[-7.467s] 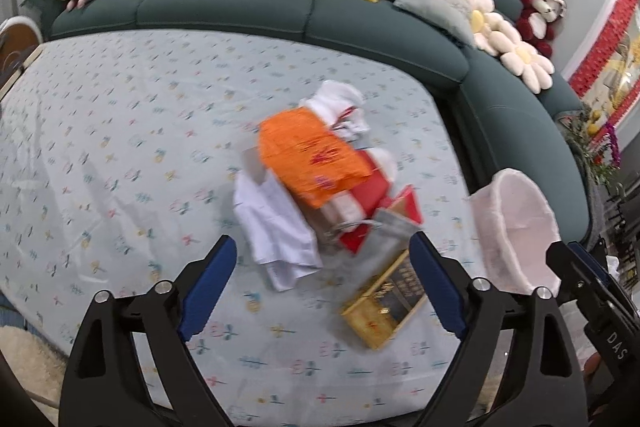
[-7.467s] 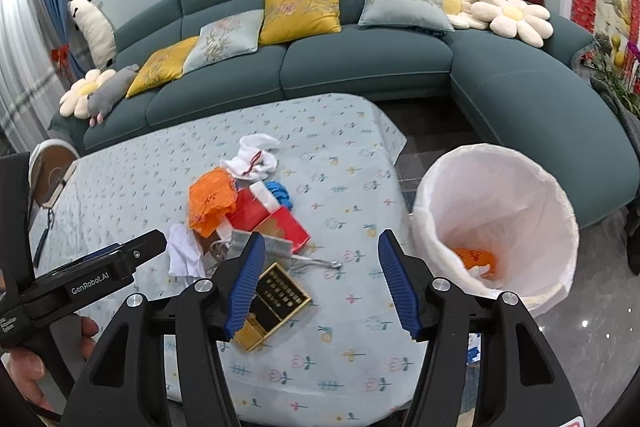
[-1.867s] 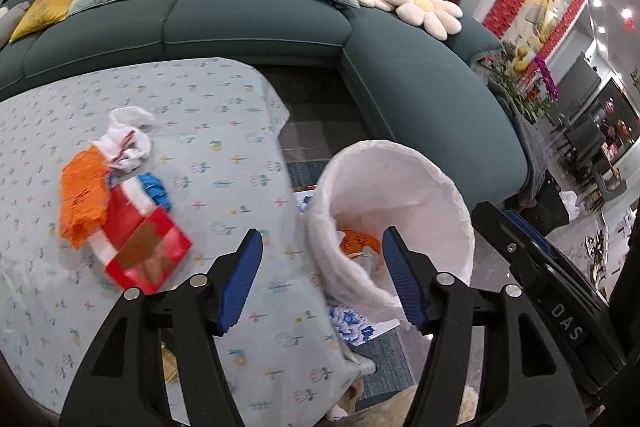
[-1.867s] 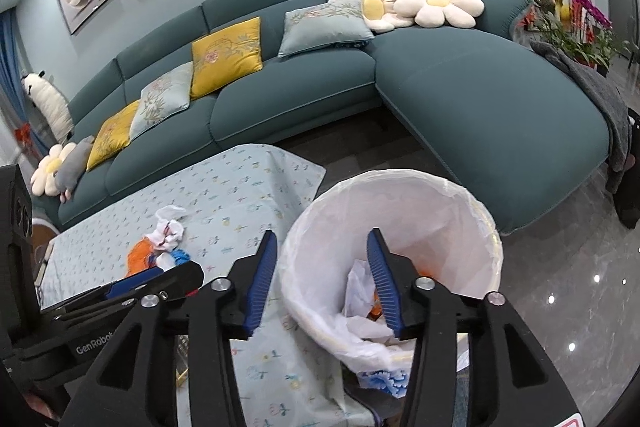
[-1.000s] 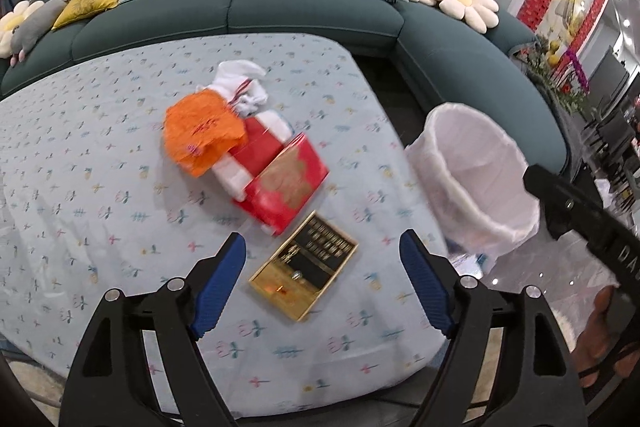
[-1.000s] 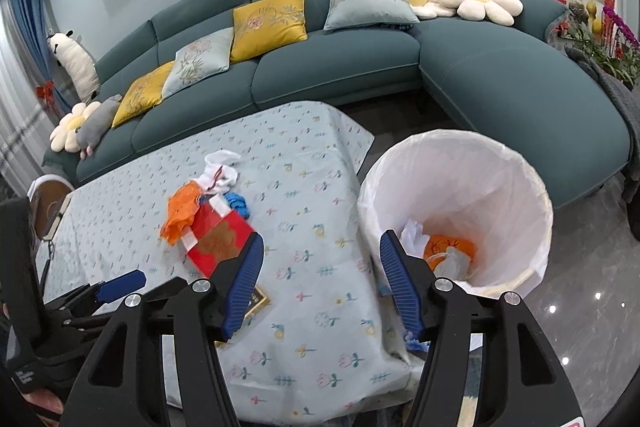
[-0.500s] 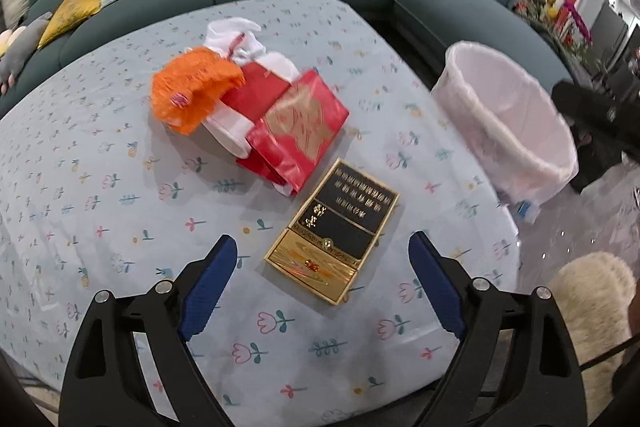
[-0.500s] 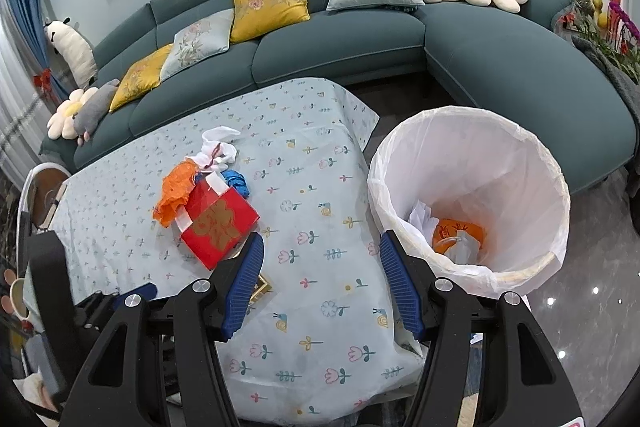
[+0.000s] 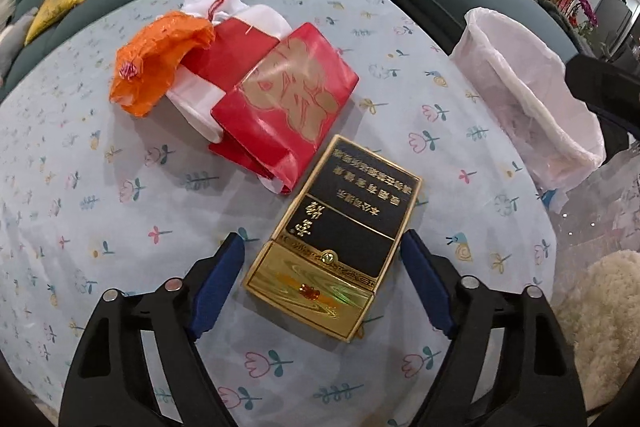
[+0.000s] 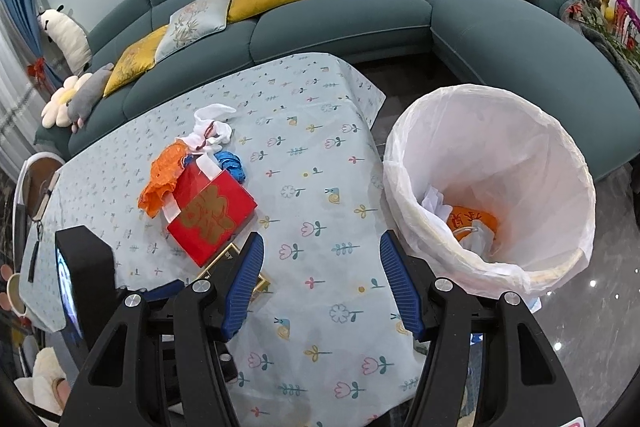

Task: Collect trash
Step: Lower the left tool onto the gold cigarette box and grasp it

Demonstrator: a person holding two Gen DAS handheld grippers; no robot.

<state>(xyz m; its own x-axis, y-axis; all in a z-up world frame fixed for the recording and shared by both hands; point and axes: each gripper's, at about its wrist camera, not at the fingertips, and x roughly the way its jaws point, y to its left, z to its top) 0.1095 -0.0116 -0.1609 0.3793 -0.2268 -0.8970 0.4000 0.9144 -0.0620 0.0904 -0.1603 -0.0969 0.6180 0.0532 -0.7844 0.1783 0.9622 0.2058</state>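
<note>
While the right gripper [image 10: 320, 281] hung open and empty, the left gripper [image 9: 322, 281] straddled the gold-and-black box [image 9: 340, 239], jaws wide; closing on it looked next, then the bin [image 10: 492, 195].

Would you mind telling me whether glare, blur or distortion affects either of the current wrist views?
Left wrist view: sharp; iridescent glare on the gold-and-black flat box; fisheye bends the floral tablecloth. Right wrist view: sharp; ceiling lights reflect off the glossy dark floor; teal sofa curves strongly.

Glossy gold-black box [image 9: 336, 235] and shiny red paper bag [image 9: 288, 99] on patterned cloth [image 9: 100, 187].
</note>
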